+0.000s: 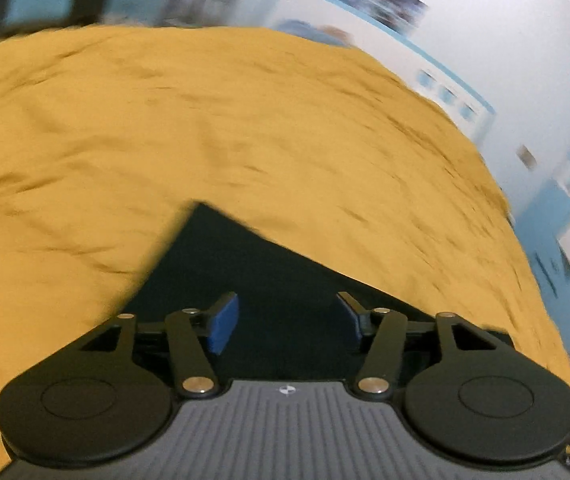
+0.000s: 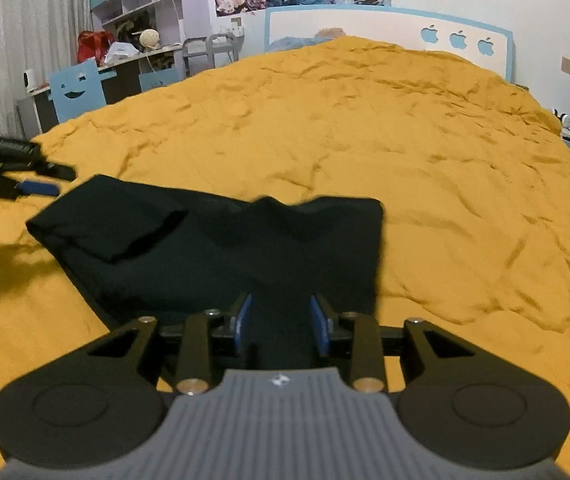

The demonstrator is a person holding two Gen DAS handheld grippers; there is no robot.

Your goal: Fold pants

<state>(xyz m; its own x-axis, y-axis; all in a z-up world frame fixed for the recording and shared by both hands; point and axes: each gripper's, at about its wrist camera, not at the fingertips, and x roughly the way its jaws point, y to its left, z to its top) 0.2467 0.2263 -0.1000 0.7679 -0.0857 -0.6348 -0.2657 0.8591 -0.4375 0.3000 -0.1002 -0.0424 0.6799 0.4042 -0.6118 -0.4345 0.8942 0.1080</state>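
The black pants [image 2: 221, 248] lie folded on the yellow bed [image 2: 405, 160], long axis left-right. The right claw [image 2: 281, 324] hangs released over their near edge, nearer; the left claw [image 1: 285, 320] also released.

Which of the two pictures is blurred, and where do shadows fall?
Left wrist view: bedspread and wall smeared by motion blur; only the left gripper is sharp. Right wrist view: mostly sharp, fisheye-curved; a dark shadow lies on the bedspread left of the black pants.

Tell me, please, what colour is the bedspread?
Mustard yellow bedspread, plain, clearest in the right wrist view.
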